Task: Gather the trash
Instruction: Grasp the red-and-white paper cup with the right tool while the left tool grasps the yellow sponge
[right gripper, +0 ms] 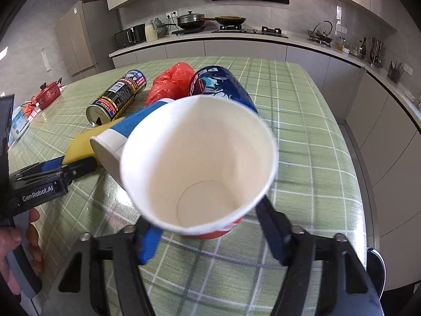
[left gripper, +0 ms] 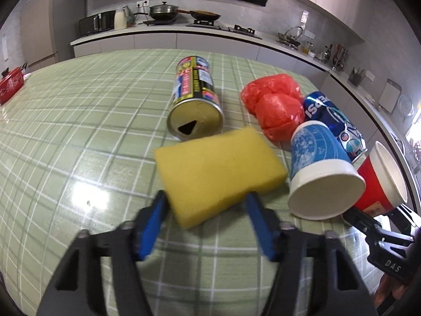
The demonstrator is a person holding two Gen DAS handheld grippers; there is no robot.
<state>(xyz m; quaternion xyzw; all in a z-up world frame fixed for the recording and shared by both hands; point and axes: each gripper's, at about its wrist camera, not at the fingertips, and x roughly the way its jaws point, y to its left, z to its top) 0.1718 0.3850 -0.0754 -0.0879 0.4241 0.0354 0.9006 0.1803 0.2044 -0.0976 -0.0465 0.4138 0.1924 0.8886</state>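
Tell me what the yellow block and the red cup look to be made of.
Yellow block: likely soft foam sponge, with a matte, slightly porous face and rounded edges. Red cup: apparently paper, with a thin rolled rim, a matte white inside showing a side seam, and a printed red outside.

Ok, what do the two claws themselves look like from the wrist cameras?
Both match: black angular frames with triangular cutouts and silver screws, carrying blue finger pads. The left claw shows white "GenRobot.AI" lettering on its side in the right wrist view, and its handle there looks grey. The right claw shows "DAS" lettering in the left wrist view. No cables or sleeves are visible.
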